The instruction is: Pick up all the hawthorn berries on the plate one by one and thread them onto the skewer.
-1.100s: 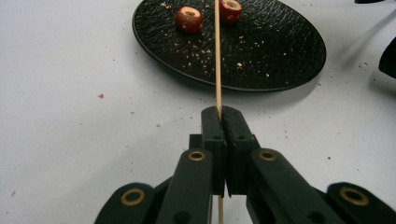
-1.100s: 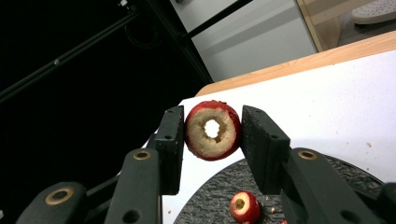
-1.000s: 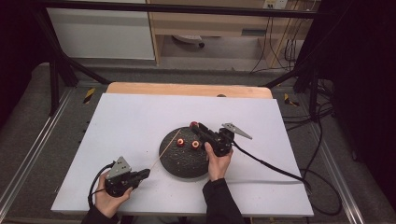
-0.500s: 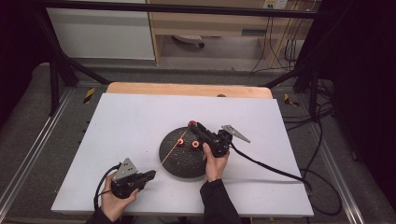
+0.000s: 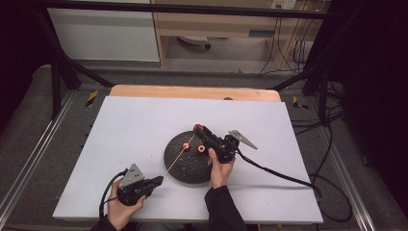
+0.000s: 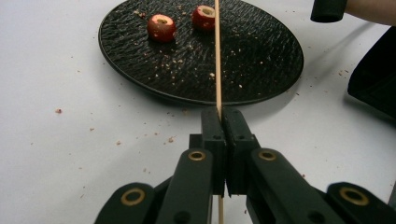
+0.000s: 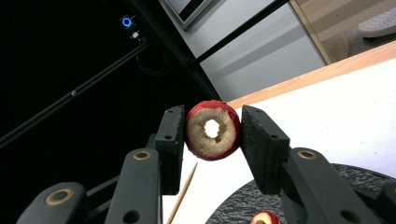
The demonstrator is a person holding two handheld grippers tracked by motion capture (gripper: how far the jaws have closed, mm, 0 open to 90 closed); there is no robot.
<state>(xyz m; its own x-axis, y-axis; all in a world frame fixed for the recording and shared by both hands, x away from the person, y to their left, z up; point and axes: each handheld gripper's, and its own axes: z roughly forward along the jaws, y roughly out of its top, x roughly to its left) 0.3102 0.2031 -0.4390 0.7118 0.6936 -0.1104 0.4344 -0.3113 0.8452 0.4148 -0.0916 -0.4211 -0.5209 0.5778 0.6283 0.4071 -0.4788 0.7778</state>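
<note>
Left gripper (image 6: 219, 116) clamps the skewer (image 6: 217, 56), its long axis pointing toward the cored fruit ring (image 7: 213, 129) pinched in the right gripper (image 7: 212, 135).

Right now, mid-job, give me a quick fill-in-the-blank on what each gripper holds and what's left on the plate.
1. The left gripper is shut on a thin wooden ____.
2. The right gripper holds a cored red fruit piece with a ____ through its middle.
3. On the black plate lie ____ red pieces.

Missing: skewer; hole; two
</note>
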